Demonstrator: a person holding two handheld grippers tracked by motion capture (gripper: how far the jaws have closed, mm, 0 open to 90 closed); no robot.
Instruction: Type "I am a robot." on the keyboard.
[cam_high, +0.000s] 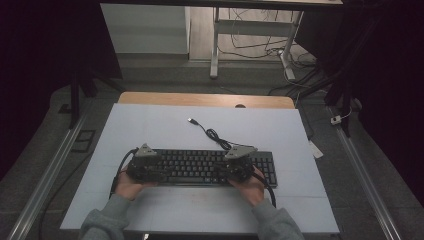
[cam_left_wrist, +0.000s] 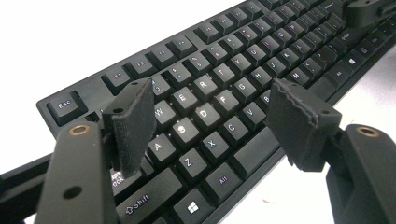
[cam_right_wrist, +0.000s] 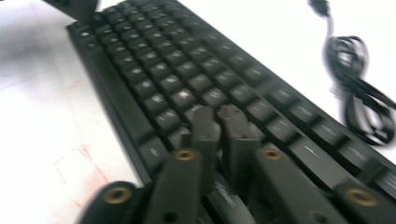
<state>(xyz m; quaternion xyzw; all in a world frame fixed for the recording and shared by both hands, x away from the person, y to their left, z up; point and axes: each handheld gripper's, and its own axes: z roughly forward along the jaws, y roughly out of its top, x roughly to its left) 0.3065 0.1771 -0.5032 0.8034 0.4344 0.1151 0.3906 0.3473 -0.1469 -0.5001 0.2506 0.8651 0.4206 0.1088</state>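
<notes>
- High view: keyboard (cam_high: 200, 167) sits flat on the white bench (cam_high: 150, 125), near my edge. Left gripper (cam_high: 144, 165) is over its left end, right gripper (cam_high: 239, 164) over the right-middle keys. The cable (cam_high: 215, 136) runs off behind the keyboard, loosely bundled, with the USB plug lying on the bench.
- Left gripper view: I've got the fingers (cam_left_wrist: 133, 123) spread wide, nothing held, hovering just above the A/S/D keys.
- Right gripper view: blurry, but the fingers (cam_right_wrist: 205, 128) look pressed almost together, gripping nothing, tips right down at the keys. Can't tell if they touch. Cable is off to the right.
</notes>
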